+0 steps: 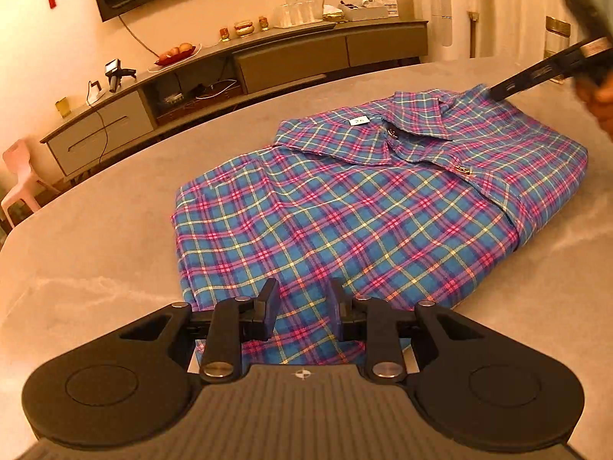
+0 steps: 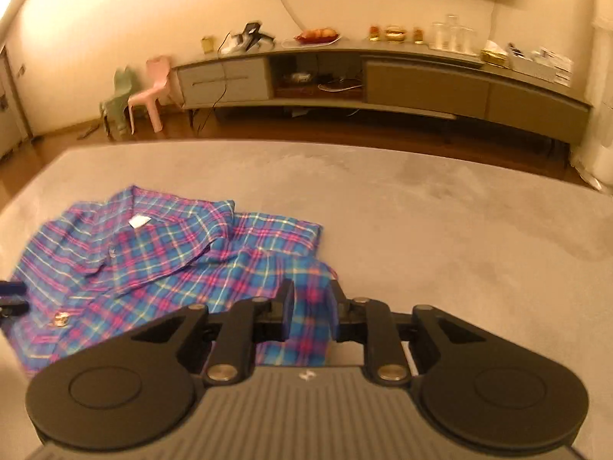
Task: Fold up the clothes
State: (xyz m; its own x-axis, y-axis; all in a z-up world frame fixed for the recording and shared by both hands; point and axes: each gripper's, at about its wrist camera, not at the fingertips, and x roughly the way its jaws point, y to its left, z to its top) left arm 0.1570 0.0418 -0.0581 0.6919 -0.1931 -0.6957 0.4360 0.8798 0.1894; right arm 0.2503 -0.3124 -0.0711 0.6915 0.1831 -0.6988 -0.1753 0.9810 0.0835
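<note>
The plaid shirt (image 1: 367, 207) lies folded, collar up, on the grey table (image 1: 95, 253). The left gripper (image 1: 304, 308) sits at its near hem, jaws parted with cloth between them. The right gripper (image 2: 311, 308), likewise parted, straddles the shirt's right edge.

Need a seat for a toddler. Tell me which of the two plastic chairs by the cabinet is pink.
The pink chair is the one nearer the cabinet; the green chair stands behind it, farther away.

A blue-and-pink plaid shirt (image 1: 364, 207) is lying folded, collar up, just ahead of the left tool (image 1: 304, 306); its hem is seemingly sitting between the tool's fingers.
</note>
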